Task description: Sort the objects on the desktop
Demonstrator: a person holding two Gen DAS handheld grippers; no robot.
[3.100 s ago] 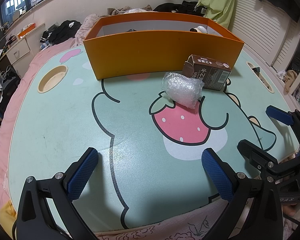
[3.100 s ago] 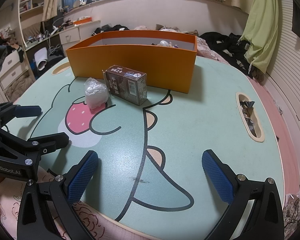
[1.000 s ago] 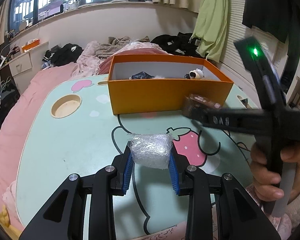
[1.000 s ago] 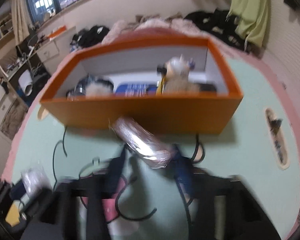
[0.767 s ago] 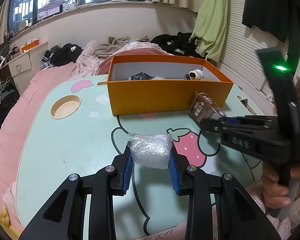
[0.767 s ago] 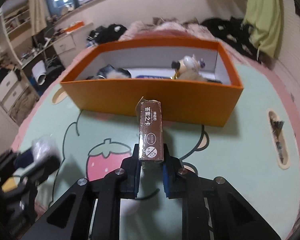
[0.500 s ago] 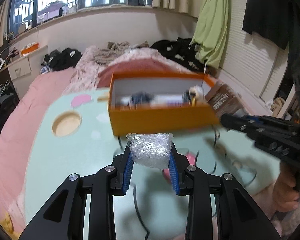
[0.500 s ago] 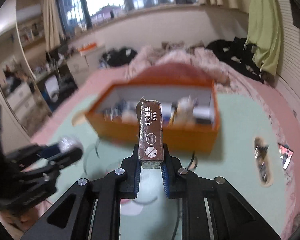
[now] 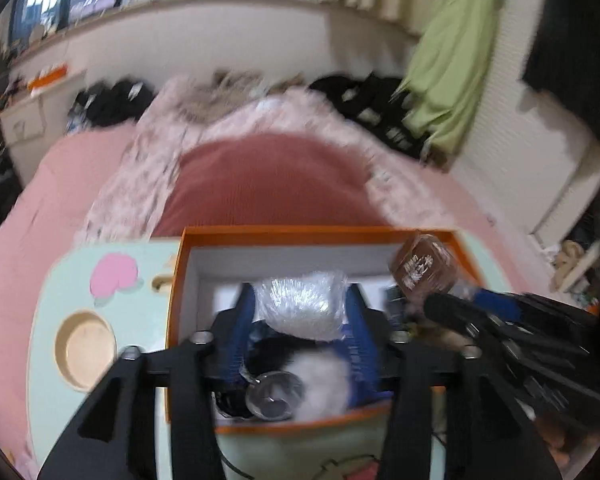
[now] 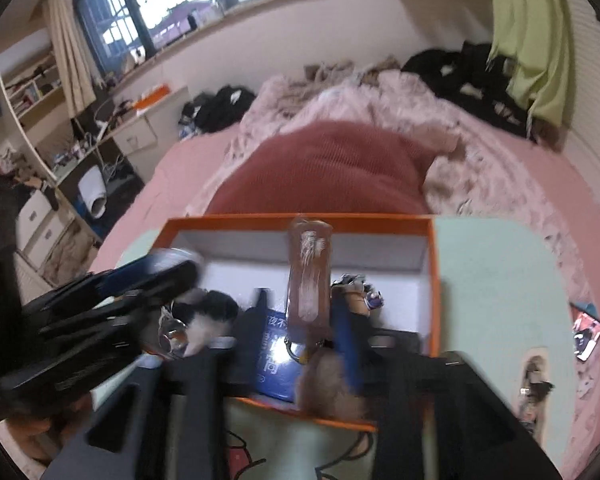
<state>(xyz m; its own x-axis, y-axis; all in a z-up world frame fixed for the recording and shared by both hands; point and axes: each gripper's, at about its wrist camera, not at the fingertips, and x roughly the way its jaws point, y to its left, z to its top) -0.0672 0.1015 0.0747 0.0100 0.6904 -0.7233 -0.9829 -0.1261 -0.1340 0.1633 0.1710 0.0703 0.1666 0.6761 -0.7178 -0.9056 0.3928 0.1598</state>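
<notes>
Open orange cardboard box (image 9: pixel 172 320) on the bench is crowded. Left gripper (image 9: pixel 300 316), jaws opening, lets go a clear crinkled plastic bundle (image 9: pixel 302 304) over it. Right gripper (image 10: pixel 300 320), jaws opening, frees an upright brown carton (image 10: pixel 308 276), which may topple or bounce off the clutter.

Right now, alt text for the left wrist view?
The left hand-held gripper, jaws opening, has a clear plastic wad between its blue pads over the open orange box. At right, the right hand-held gripper brings a brown carton over the same box. The picture is blurred.
</notes>
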